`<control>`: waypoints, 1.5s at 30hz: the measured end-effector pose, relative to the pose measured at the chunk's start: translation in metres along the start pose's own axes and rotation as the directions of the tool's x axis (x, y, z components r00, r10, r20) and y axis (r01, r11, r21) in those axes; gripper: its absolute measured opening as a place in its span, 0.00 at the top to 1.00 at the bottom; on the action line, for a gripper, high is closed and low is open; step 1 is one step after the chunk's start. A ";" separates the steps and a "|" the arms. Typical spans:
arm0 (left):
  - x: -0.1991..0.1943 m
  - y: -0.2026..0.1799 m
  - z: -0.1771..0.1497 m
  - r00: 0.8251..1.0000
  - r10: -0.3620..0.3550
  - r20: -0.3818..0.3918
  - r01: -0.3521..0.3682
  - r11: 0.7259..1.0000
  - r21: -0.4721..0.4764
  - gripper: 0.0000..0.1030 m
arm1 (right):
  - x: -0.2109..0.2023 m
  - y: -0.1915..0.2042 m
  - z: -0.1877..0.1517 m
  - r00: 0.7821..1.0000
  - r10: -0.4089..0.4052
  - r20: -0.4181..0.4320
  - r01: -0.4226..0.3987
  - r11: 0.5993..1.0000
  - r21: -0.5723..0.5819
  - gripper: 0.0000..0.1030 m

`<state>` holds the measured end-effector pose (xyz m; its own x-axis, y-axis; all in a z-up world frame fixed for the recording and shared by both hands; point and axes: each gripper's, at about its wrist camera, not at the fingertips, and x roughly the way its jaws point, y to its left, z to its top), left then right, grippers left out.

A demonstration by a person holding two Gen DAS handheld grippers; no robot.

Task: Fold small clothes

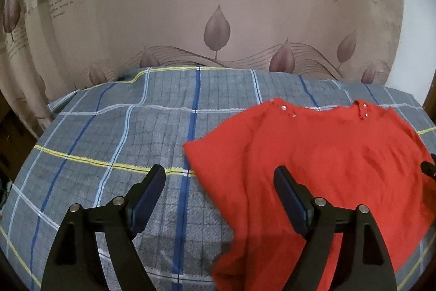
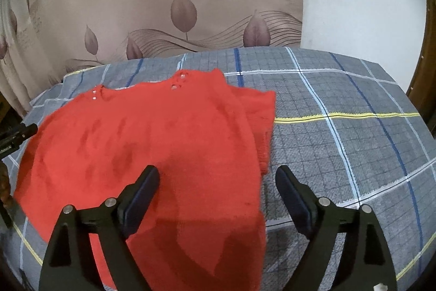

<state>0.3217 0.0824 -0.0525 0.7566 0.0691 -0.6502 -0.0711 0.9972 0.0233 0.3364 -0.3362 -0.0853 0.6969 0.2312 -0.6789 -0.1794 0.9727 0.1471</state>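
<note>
Hovering spread wide and empty, left tool [image 1: 219,176] and right tool [image 2: 217,176] over the near hem of a red top [image 2: 152,143], lying flat on the plaid bed [image 2: 340,143]; filling lower right of the left view, left-centre of the right. Judged as the pre-fold stage: next, closing on a side edge or sleeve and carrying it across toward the middle. Neckline with shiny studs [image 2: 181,77] pointing toward the curtain [image 2: 163,4], hem toward the cameras, long axis running near to far.
</note>
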 end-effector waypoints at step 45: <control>0.059 0.018 0.002 0.841 -0.520 -0.149 0.491 0.849 -0.194 0.67 | 0.003 0.001 0.000 1.000 0.004 -0.010 -0.004 1.000 -0.004 0.01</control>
<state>0.3670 0.1041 -0.0889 0.5767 -0.4646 -0.6720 0.1852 0.8755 -0.4463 0.3379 -0.3347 -0.0869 0.6894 0.2346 -0.6853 -0.1847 0.9718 0.1468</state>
